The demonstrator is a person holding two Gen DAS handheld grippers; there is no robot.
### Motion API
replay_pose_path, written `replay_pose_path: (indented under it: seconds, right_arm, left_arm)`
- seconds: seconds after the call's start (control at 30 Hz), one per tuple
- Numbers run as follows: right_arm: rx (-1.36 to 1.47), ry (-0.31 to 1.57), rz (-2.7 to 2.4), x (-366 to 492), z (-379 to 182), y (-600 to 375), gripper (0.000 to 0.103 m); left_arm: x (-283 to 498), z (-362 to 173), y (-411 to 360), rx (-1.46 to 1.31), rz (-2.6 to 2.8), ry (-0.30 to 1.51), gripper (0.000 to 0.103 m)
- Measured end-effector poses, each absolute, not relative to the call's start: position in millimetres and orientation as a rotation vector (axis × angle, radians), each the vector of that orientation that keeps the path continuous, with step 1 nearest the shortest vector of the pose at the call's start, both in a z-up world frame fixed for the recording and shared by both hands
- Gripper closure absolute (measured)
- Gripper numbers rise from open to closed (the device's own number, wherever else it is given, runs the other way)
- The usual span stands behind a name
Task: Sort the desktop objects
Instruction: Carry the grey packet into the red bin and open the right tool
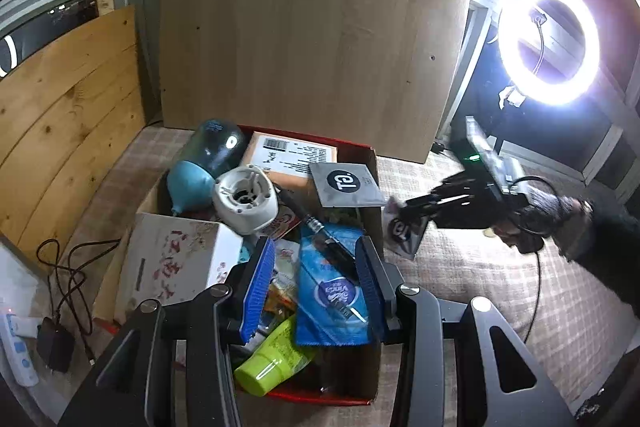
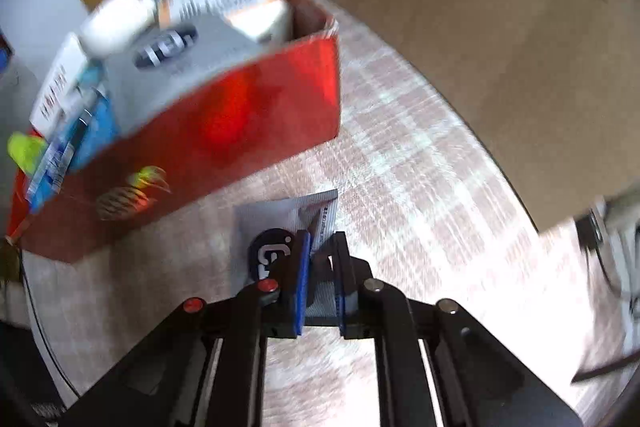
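My right gripper (image 2: 322,237) is shut on a grey sachet (image 2: 280,215) with a round black logo, held just above the checked cloth beside the red cardboard box (image 2: 240,119). The left wrist view shows that gripper (image 1: 396,217) with the sachet (image 1: 400,233) hanging at the box's right wall. My left gripper (image 1: 316,275) hovers open over the box (image 1: 374,163); below its blue pads lie a blue tissue packet (image 1: 332,291) and a black pen (image 1: 320,231). A second grey sachet (image 1: 348,185) rests on the box's far right corner.
The box also holds a teal bottle (image 1: 208,159), a white round part (image 1: 245,201), an orange carton (image 1: 288,155), a white carton (image 1: 176,259) and a green tube (image 1: 272,359). A wooden board (image 1: 312,39) stands behind; ring light (image 1: 548,41) right; cables and charger (image 1: 60,307) left.
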State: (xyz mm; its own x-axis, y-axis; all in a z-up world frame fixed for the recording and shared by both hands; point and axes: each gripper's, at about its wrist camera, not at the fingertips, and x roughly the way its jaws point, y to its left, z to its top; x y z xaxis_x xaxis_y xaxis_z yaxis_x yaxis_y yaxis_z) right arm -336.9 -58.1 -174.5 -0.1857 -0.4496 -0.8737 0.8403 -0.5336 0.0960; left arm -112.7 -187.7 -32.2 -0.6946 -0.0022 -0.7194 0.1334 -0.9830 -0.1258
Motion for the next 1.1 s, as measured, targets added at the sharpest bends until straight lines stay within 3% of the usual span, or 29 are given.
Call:
replay_pose_path:
  seconds: [0.23, 0.43, 0.63, 0.77, 0.83, 0.93, 1.1]
  right_arm:
    - [1.045, 0.195, -2.085, -280.7, -113.0, 9.6, 0.099]
    - [0.944, -0.017, -2.08, -253.6, -52.0, 5.5, 0.099]
    - [0.875, -0.085, -1.988, -211.9, -23.8, -35.6, 0.098]
    - [0.898, -0.03, -1.858, -201.1, -25.8, -85.8, 0.097]
    - [0.924, 0.048, -1.865, -197.9, -29.9, -104.6, 0.086]
    - [0.917, 0.144, -1.97, -192.8, -33.1, -109.5, 0.084]
    - [0.977, 0.082, -2.064, -192.7, -31.2, -69.8, 0.07]
  left_arm:
    - [-86.0, -38.2, -206.8, 1.18, -2.753, 0.28, 0.064]
    - [-70.4, -39.3, -217.2, 1.152, -2.74, 0.313, 0.064]
    - [-62.6, -35.3, -221.3, 1.127, -2.737, 0.306, 0.064]
    - [-58.6, -33.0, -223.9, 1.114, -2.728, 0.307, 0.064]
    - [-57.6, -32.3, -223.6, 1.112, -2.718, 0.299, 0.064]
    - [-57.7, -31.4, -222.1, 1.116, -2.702, 0.29, 0.064]
    - [-61.9, -30.4, -208.8, 1.125, -2.705, 0.276, 0.062]
